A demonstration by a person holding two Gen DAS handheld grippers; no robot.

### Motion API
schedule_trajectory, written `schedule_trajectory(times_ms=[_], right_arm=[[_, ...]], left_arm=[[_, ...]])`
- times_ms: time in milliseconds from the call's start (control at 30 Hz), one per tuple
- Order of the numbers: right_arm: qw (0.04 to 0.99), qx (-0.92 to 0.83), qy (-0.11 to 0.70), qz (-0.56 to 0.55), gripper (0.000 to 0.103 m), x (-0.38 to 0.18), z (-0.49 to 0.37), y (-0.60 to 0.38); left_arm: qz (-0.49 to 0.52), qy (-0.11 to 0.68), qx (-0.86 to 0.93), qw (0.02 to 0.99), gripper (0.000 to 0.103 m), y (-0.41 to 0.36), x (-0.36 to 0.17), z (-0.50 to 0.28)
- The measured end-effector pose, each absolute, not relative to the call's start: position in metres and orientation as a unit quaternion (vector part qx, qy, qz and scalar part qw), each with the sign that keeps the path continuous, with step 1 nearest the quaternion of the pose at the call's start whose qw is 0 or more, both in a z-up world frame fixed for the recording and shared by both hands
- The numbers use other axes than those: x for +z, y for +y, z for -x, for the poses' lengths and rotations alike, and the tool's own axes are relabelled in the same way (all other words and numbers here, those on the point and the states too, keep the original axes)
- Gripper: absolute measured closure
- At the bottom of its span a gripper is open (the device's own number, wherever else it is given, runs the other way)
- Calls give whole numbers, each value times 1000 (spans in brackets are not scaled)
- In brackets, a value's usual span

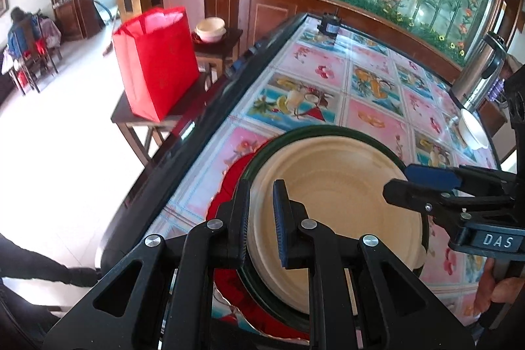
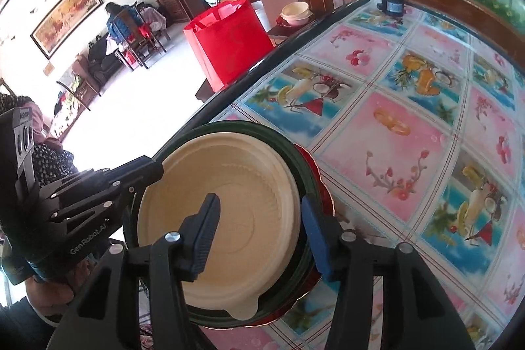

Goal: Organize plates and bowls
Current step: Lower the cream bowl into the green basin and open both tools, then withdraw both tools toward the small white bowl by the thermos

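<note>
A cream plate (image 1: pixel 341 202) lies in a dark green plate (image 1: pixel 262 153), which sits on a red plate (image 1: pixel 226 195) at the table's near left edge. My left gripper (image 1: pixel 262 222) is shut on the near rims of the cream and green plates. My right gripper (image 2: pixel 259 218) straddles the stack's right rim, one finger over the cream plate (image 2: pixel 229 205), the other outside the green plate (image 2: pixel 295 153) and red plate (image 2: pixel 323 186); its jaws stand apart. The right gripper also shows in the left wrist view (image 1: pixel 407 182). The left gripper shows in the right wrist view (image 2: pixel 154 169).
The table (image 2: pixel 393 127) has a fruit-patterned cloth. A steel thermos (image 1: pixel 479 71) and a white bowl (image 1: pixel 472 128) stand at its far right, a small dark motor (image 1: pixel 329 25) at the far end. A red bag (image 1: pixel 154 61) and stacked bowls (image 1: pixel 210 30) sit on side stools left.
</note>
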State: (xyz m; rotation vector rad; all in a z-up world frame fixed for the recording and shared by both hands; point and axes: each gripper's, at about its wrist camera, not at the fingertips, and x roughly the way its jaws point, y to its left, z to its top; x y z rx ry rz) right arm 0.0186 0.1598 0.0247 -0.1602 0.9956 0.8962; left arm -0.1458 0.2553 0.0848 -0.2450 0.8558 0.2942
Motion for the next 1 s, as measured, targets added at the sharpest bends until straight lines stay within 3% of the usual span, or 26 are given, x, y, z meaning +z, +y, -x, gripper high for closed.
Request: schedule_trajectory(times_ms=[100,133,167,233,300,367,467,1000], right_arm=[[784,417,455,67,51,27,-15,154],[786,416,452,63,51,29,-14,151],[793,411,445,63,46,33,-12,147],[806,399,432,68,38,38,-9,140],[813,392,426,64,37,42,-9,132],[816,393,421,44,36,47,-10,119],[827,378,415,36,32,49,-11,104],[853,310,421,-12,31,47,-35,5]], left_arm=[[103,397,154,899,81,253,89,145],[101,391,155,902,73,252,91,145],[98,383,156,905,63,251,93,144],[96,371,155,911,55,247,98,143],[92,359,155,916,55,242,102,143],[88,351,150,920,49,235,107,139],[83,347,137,924,48,221,110,134],[67,340,55,936,48,123,121,86]])
